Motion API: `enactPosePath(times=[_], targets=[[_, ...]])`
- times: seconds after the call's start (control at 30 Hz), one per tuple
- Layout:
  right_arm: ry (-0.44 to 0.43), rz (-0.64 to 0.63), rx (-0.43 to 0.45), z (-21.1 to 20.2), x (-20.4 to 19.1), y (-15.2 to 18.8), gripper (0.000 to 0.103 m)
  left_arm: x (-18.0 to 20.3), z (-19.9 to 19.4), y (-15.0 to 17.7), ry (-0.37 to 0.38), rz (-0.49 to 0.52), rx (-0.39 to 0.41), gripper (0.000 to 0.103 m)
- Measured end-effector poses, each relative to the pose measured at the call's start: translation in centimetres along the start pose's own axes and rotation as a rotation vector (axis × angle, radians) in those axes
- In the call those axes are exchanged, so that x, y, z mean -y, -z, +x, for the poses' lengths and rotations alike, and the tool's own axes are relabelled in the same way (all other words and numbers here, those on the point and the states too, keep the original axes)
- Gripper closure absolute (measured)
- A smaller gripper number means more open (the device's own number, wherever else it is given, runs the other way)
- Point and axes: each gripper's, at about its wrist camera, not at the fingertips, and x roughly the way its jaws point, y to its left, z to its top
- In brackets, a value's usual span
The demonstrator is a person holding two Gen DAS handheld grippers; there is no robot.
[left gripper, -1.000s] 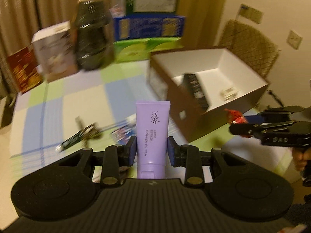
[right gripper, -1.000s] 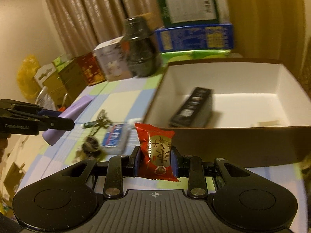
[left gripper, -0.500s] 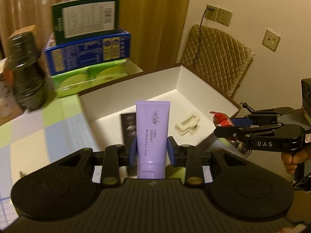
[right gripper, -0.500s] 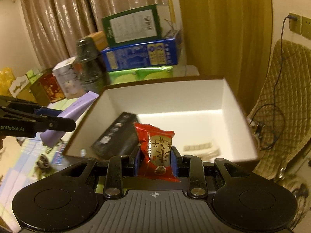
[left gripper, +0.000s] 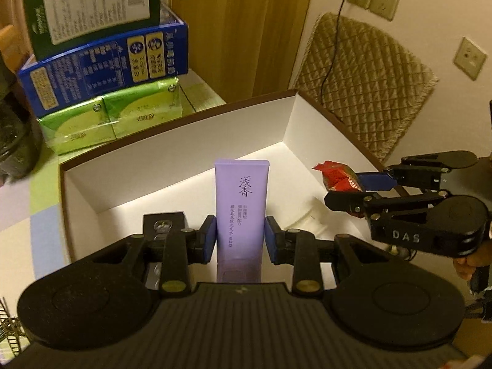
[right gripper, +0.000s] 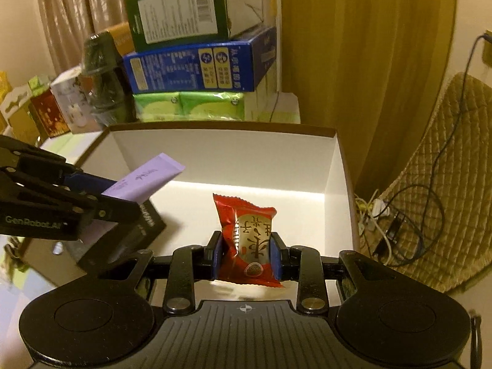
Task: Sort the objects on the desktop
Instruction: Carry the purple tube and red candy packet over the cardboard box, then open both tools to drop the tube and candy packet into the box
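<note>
My left gripper (left gripper: pixel 240 237) is shut on a purple tube (left gripper: pixel 240 206), held upright over the open white box (left gripper: pixel 172 166). The same tube (right gripper: pixel 144 181) shows at the left of the right wrist view, sticking out of the left gripper (right gripper: pixel 120 198) above the box's left side. My right gripper (right gripper: pixel 246 255) is shut on a red snack packet (right gripper: pixel 249 240), held above the box's white floor (right gripper: pixel 276 203). In the left wrist view that packet (left gripper: pixel 338 176) hangs from the right gripper (left gripper: pixel 347 189) over the box's right wall. A black carton (left gripper: pixel 164 221) lies inside the box.
Behind the box stand stacked cartons: green (right gripper: pixel 184 9), blue (right gripper: pixel 200 64) and lime packs (right gripper: pixel 187 106). A dark jar (right gripper: pixel 104 77) and small boxes (right gripper: pixel 52 107) sit at the left. A quilted chair (left gripper: pixel 363 83) with cables (right gripper: pixel 399 215) is to the right.
Both grippers have swung from over the checked tablecloth to above the open box, each still holding its item. The keys and pens on the table have dropped out of view.
</note>
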Motion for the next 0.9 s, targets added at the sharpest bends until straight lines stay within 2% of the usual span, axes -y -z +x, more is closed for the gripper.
enactPosePath(times=[0.3,0.53,0.83,0.9], targets=[[0.028,-0.062,-0.063,4.2,1.5,-1.8,0.075,0.2,5.3,-3.0,-0.041,-0.026,-0.059,0.075],[0.043,-0.11,-0.093,6.3,1.4,-2.5,0.075,-0.5,8.7,-3.8,-0.069,-0.078,-0.113,0.075],[0.046,-0.112,-0.108,7.4,1.6,-2.8,0.075,-1.3,11.1,-4.1,-0.108,-0.08,-0.143,0.074],[0.047,-0.109,-0.105,7.4,1.7,-2.9,0.075,-1.4,10.9,-4.1,-0.113,-0.078,-0.127,0.074]])
